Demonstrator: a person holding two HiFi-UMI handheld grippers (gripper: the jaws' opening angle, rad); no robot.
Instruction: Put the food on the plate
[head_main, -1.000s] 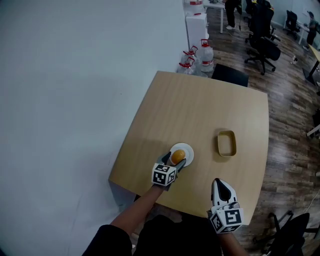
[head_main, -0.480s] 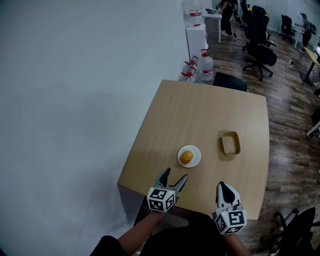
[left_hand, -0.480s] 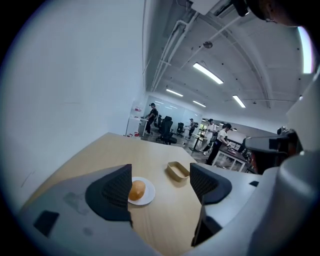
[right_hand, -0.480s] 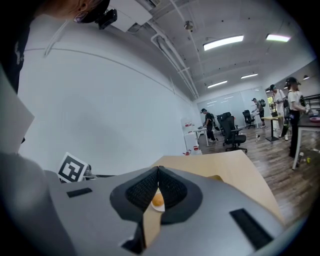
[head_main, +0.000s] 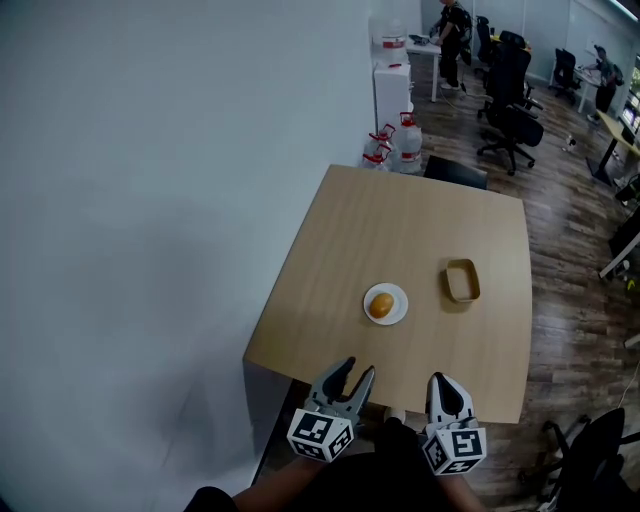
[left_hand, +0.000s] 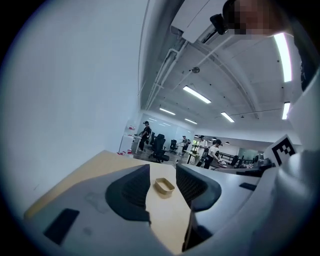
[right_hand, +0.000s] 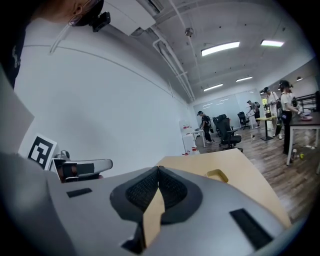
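An orange bun (head_main: 381, 305) lies on a small white plate (head_main: 398, 296) near the middle of the wooden table (head_main: 400, 240). My left gripper (head_main: 353, 378) hangs at the table's near edge, well back from the plate; its jaws are closing with nothing between them. In the left gripper view the left gripper (left_hand: 162, 186) frames only bare table and a distant tray (left_hand: 164, 186). My right gripper (head_main: 446, 386) is beside it at the near edge, shut and empty. The right gripper (right_hand: 157, 172) shows its tips touching in its own view.
A tan rectangular tray (head_main: 461, 280) sits right of the plate. A white wall runs along the left. Water jugs (head_main: 395, 140) and a black chair (head_main: 455, 172) stand beyond the far edge. Office chairs and people are further back.
My left gripper let go of the bun on the plate and drew back to the near table edge, its jaws narrowing. The right gripper also moved back slightly.
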